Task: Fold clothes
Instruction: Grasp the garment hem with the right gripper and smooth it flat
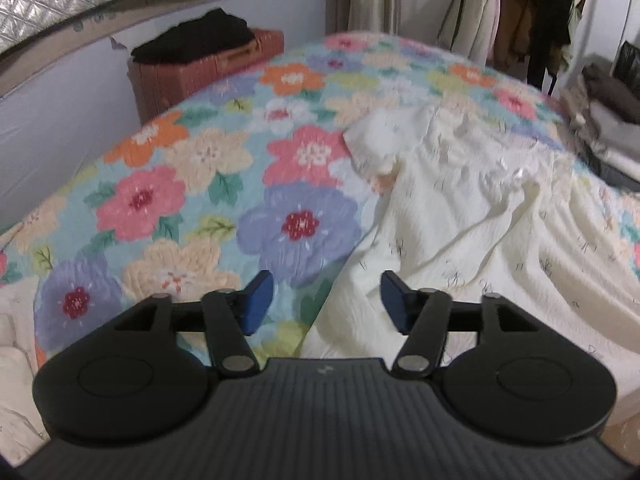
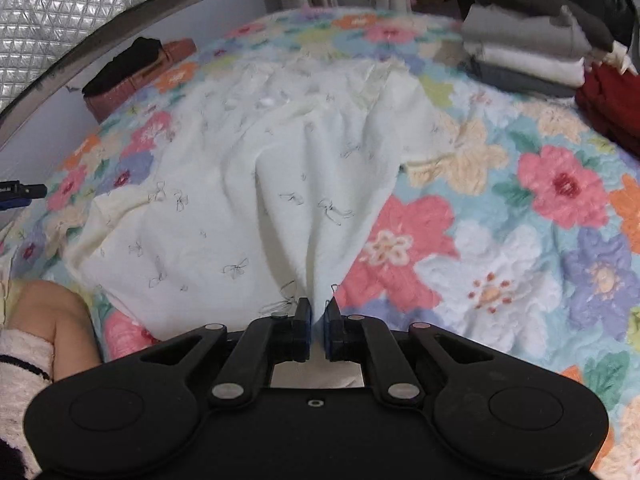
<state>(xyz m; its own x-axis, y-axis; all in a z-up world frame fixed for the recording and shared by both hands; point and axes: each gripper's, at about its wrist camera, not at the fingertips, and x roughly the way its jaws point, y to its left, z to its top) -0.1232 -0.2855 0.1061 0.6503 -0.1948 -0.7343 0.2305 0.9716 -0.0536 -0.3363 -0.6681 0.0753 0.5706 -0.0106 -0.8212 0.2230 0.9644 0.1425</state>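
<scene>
A cream-white garment [image 2: 248,184] with small bow prints lies spread and wrinkled on the flowered bedspread [image 2: 500,240]. My right gripper [image 2: 318,316] is shut on the garment's near edge, and the cloth rises in a pulled ridge to the pads. In the left wrist view the same garment [image 1: 460,220] lies to the right. My left gripper [image 1: 326,292] is open and empty, hovering over the garment's left edge where it meets the bedspread [image 1: 200,184]. The tip of the left gripper [image 2: 20,194] shows at the far left of the right wrist view.
A stack of folded clothes [image 2: 532,48] and a red garment [image 2: 612,104] sit at the bed's far right. A brown suitcase [image 1: 200,72] with black cloth on it stands beyond the bed's left side. Hanging clothes [image 1: 520,20] are behind. A person's knee [image 2: 52,320] is at the near left.
</scene>
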